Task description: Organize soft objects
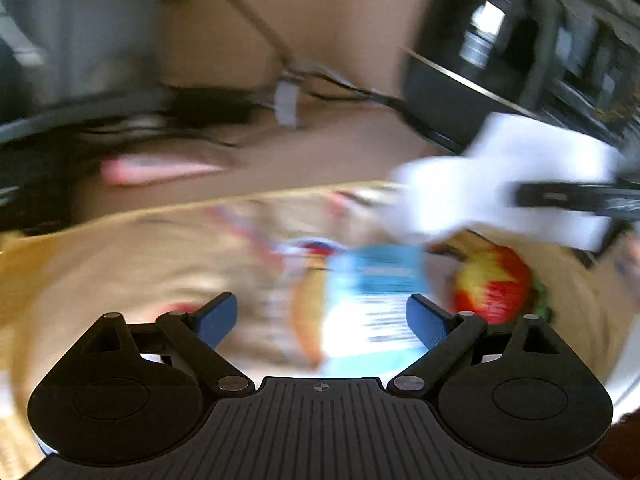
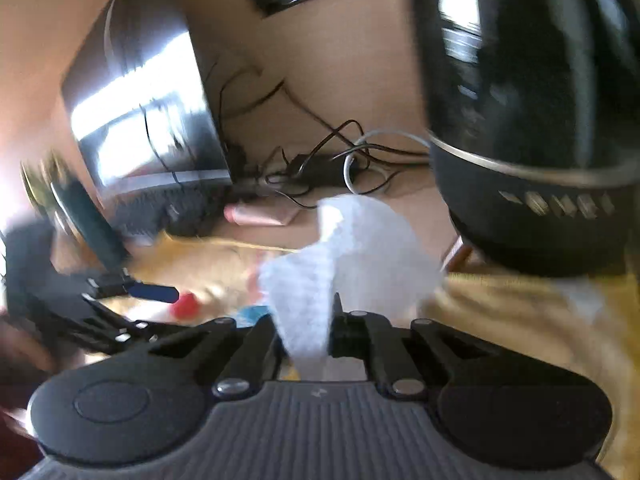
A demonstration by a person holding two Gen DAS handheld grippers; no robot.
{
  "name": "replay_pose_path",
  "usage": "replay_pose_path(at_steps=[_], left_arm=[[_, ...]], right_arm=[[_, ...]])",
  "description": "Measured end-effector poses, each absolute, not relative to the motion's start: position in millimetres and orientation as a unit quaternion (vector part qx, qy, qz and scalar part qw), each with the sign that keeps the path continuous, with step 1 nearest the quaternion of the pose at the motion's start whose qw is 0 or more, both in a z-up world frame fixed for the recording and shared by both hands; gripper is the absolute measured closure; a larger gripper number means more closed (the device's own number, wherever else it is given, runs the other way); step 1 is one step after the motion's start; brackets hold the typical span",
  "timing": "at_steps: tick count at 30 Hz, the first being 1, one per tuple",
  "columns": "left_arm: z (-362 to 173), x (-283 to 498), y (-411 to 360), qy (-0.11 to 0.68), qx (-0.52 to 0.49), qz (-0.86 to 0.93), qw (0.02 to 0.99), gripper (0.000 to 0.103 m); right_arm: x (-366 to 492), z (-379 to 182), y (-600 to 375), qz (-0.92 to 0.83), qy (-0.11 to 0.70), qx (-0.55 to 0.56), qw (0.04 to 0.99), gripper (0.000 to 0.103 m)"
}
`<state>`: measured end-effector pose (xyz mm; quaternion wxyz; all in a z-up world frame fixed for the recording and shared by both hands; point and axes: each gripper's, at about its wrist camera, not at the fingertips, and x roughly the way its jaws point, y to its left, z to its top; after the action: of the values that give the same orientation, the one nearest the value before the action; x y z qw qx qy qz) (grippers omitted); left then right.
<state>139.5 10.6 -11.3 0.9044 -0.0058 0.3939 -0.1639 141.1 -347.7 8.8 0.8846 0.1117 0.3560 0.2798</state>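
Observation:
My left gripper [image 1: 322, 316] is open, its blue pads wide apart above a blurred blue-and-white packet [image 1: 376, 300] lying on a yellow patterned cloth [image 1: 120, 264]. A red and yellow soft fruit toy [image 1: 494, 282] lies right of the packet. My right gripper [image 2: 306, 330] is shut on a white soft cloth [image 2: 344, 248], which stands up between its fingers. In the left wrist view that white cloth [image 1: 492, 184] hangs at the right with the right gripper [image 1: 576, 196] clamped on it. The left gripper [image 2: 156, 292] shows at the left of the right wrist view.
A large black round appliance [image 2: 532, 120] stands at the right, close to the white cloth. A dark monitor [image 2: 148, 120] and a tangle of cables [image 2: 340, 160] sit at the back on the brown desk [image 2: 352, 60]. A pink object [image 2: 260, 214] lies near the cables.

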Motion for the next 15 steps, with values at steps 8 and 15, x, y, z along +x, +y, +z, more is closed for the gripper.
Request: replay_pose_path(at_steps=[8, 15], left_arm=[[-38.6, 125.1, 87.7, 0.453, -0.023, -0.047, 0.890, 0.006], [-52.0, 128.5, 74.4, 0.457, -0.002, -0.063, 0.887, 0.005]], right_arm=[[105.6, -35.9, -410.7, 0.204, 0.447, 0.154, 0.857, 0.099], [106.9, -46.6, -452.0, 0.091, 0.448, 0.116, 0.882, 0.099]])
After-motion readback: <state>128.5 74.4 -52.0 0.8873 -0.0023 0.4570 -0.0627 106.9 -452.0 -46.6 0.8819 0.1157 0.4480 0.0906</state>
